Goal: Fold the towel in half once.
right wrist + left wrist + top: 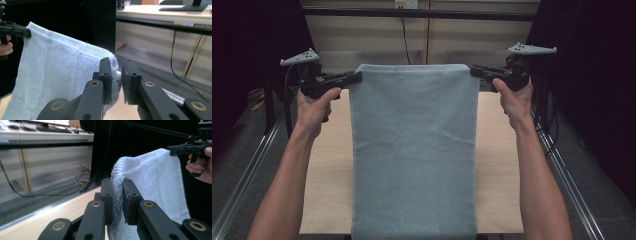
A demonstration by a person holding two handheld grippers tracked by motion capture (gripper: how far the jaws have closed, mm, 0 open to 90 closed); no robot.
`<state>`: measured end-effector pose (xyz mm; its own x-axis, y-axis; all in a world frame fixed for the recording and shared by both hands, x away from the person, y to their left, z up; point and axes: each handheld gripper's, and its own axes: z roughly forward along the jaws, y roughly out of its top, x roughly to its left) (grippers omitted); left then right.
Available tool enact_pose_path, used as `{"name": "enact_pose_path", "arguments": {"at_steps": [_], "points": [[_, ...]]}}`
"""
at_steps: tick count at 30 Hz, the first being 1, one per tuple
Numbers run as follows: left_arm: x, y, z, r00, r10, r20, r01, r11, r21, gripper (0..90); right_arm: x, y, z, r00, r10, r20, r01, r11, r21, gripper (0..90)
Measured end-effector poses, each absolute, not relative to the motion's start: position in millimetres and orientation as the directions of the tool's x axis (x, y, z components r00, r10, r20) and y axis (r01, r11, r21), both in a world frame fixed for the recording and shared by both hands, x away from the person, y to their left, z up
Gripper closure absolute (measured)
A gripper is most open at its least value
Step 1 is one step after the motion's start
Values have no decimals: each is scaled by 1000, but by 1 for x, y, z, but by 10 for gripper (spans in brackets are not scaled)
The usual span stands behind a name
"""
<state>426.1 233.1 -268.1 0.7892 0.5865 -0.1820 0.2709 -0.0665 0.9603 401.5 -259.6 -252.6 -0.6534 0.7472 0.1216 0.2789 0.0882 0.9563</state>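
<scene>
Pale blue-grey terry towel [413, 150] held stretched between two hand-held grippers above a light wooden table [328, 190]. High view: the towel hangs as a flat sheet from its upper edge, its lower part reaching the near edge of the table; whether it rests on the tabletop cannot be told. The left gripper [355, 77] pinches the upper left corner and the right gripper [474, 71] the upper right corner, each held in one of the person's hands, the left hand [314, 107] and right hand [513, 97], with forearms coming in from below. Left gripper view: the two black jaws stand narrowly apart with a bunched fold of towel [150, 182] clamped between them; the other gripper grips the far corner. Right gripper view: the towel's [55, 75] corner lies against the left jaw, and a slim gap shows beside the right jaw, so the hold looks light. Behind the table stand a pale panelled wall [462, 35] and a hanging black cable [404, 37]. No containers are on the table.
</scene>
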Motion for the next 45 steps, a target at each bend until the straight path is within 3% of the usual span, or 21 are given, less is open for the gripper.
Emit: {"name": "enact_pose_path", "arguments": {"at_steps": [8,17,21,34,41,45], "points": [[403,228,-275,828,540,-152,239,-94,966,807,388,-249,-261,-692,714,104,266,118,957,795],[355,246,-324,823,531,-201,286,-81,955,807,322,-254,-303,-728,675,121,276,127,953,794],[329,253,-348,822,532,-205,293,-86,952,806,297,-259,-329,-734,661,154,315,131,940,793],[261,262,-443,798,520,-304,476,-237,847,805,236,-250,-419,-724,634,274,493,197,847,793],[249,252,-494,749,507,-426,611,-280,740,803,222,-243,-465,-700,646,304,582,270,767,792],[245,240,-502,780,483,-398,591,-357,723,802,220,-239,-483,-694,647,317,625,321,712,792]]}}
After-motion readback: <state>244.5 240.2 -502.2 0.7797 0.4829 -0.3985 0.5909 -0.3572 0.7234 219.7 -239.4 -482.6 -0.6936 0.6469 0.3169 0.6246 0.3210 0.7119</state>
